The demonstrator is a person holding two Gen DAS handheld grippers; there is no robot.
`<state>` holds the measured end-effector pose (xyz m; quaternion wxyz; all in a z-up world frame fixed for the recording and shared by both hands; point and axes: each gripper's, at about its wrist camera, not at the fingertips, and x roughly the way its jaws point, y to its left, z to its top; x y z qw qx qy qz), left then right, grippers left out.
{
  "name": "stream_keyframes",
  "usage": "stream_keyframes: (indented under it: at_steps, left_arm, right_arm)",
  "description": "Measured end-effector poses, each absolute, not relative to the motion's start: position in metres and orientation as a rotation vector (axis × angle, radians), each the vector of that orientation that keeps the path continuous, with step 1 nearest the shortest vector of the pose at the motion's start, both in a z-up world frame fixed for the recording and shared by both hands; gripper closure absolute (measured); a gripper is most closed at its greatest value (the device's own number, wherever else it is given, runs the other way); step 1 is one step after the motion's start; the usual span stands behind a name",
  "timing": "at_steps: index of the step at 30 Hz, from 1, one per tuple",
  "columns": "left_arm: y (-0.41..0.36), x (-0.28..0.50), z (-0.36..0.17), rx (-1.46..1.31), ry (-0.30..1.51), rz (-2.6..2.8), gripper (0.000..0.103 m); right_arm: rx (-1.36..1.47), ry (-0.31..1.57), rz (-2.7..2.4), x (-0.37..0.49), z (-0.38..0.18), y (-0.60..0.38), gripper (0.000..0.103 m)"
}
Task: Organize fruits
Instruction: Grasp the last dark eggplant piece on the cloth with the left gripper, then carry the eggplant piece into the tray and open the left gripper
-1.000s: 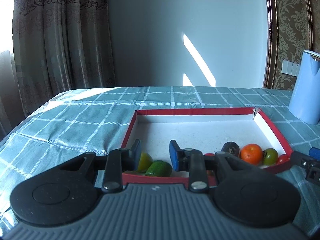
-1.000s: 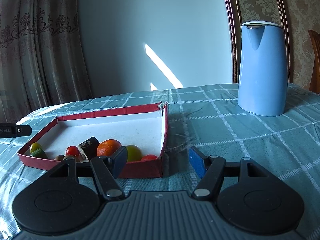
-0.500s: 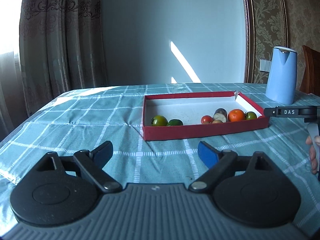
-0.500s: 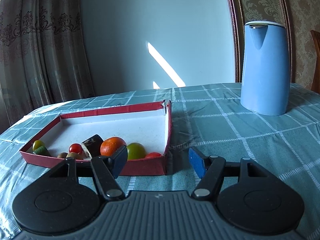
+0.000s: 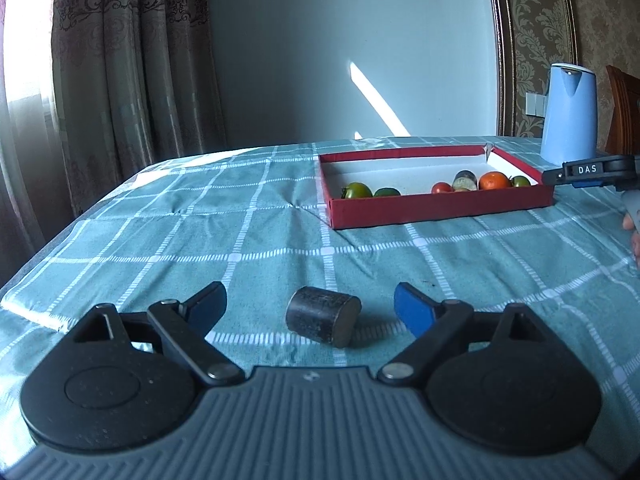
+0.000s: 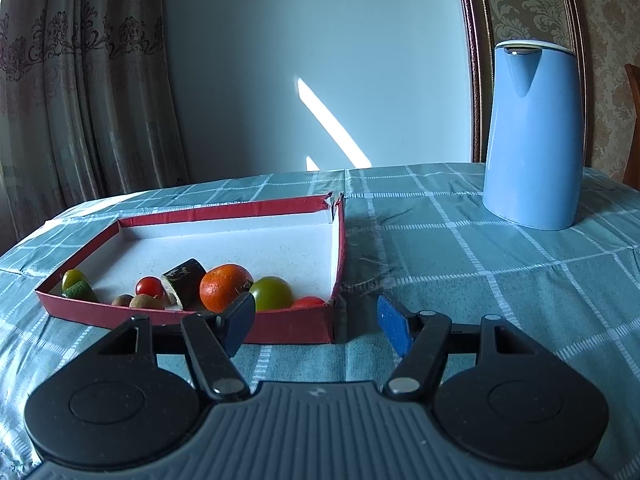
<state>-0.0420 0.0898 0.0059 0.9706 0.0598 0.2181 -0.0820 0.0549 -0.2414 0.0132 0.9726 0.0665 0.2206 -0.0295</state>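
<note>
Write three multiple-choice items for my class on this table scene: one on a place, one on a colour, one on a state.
1. Where does the dark cut cylinder piece lie?
A. in the box
B. on the checked teal tablecloth, between the left gripper's open fingers
C. beside the kettle

2. What colour is the tall plastic kettle?
A. light blue
B. white
C. red

3. How is the right gripper?
A. shut on a tomato
B. shut, empty
C. open, empty

Answers: 1 B, it rests on cloth, outside the red cardboard box; 2 A, blue body; 3 C, nothing between its pads.
</note>
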Motion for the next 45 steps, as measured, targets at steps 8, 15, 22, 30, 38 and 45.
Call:
stream_keyframes:
  at_steps: [8, 15, 22, 30, 38, 45]
  left_arm:
    - [0.084, -0.018, 0.000, 0.123, 0.557, -0.198, 0.048]
    - [0.092, -0.019, -0.002, 0.089, 0.574, -0.195, 0.062]
    - [0.078, -0.017, 0.010, 0.106, 0.538, -0.168, 0.063]
    - [0.017, 0.031, 0.053, 0.143, 0.460, -0.139, 0.063]
    - [-0.034, 0.118, 0.052, 0.137, 0.485, -0.035, 0.062]
    - [-0.039, 0.163, 0.035, 0.120, 0.541, 0.013, 0.062]
  right_arm:
    - [0.140, 0.453, -0.060, 0.056, 0.012, -0.243, 0.036]
    - [0.136, 0.453, -0.059, 0.056, 0.012, -0.243, 0.036]
    - [0.136, 0.454, -0.059, 0.056, 0.012, -0.242, 0.036]
    - [0.143, 0.454, -0.060, 0.056, 0.012, -0.244, 0.036]
    - [0.138, 0.459, -0.053, 0.057, 0.012, -0.243, 0.036]
    - [0.130, 0.470, -0.046, 0.058, 0.012, -0.241, 0.036]
